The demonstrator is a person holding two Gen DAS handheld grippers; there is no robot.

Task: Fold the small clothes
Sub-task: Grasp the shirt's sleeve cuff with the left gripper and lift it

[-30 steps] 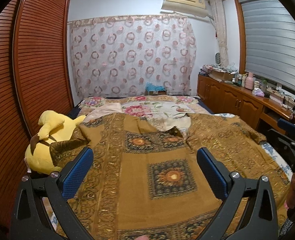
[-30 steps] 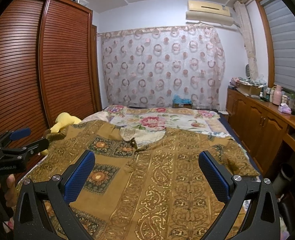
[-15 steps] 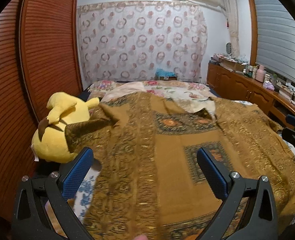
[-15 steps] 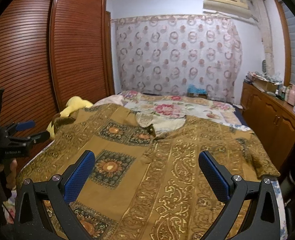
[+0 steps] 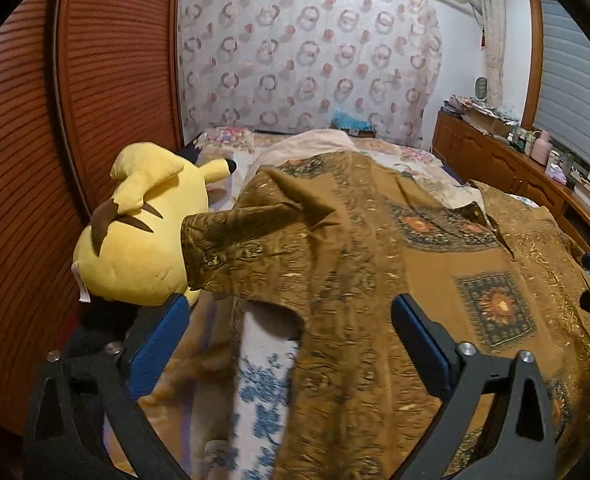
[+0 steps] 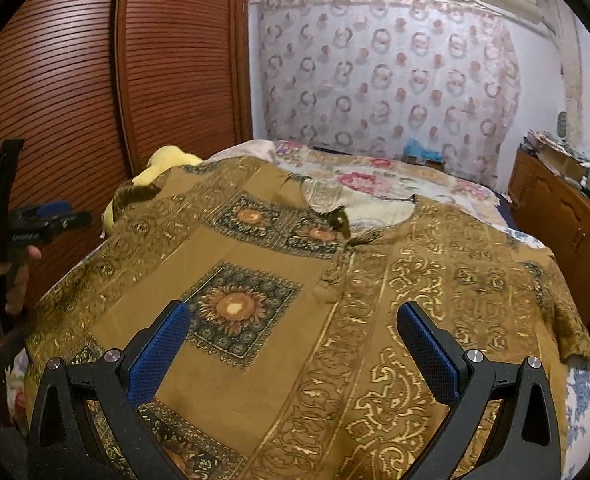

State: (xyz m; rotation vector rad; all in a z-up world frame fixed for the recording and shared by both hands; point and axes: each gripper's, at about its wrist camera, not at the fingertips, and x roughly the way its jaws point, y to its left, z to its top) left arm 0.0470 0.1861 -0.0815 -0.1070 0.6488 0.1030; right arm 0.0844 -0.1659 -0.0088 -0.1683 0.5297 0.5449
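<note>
We see a brown, gold-patterned shirt (image 6: pixel 279 312) spread flat on the bed (image 6: pixel 395 184); our left claw (image 5: pixel 291 344) and right claw (image 6: pixel 293 348) gape, holding nothing.

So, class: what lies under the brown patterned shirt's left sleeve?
The sleeve rests on a yellow plush toy; below, blue-flowered bedding shows. Anything beneath the shirt's body is covered.

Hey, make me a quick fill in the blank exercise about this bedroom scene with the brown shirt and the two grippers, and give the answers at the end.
1. The left gripper and the right gripper both have their jaws ____.
2. The brown patterned shirt lies spread on the ____.
3. One shirt sleeve drapes against a ____ plush toy.
4. The gripper pads are ____ in colour.

Answers: open; bed; yellow; blue
</note>
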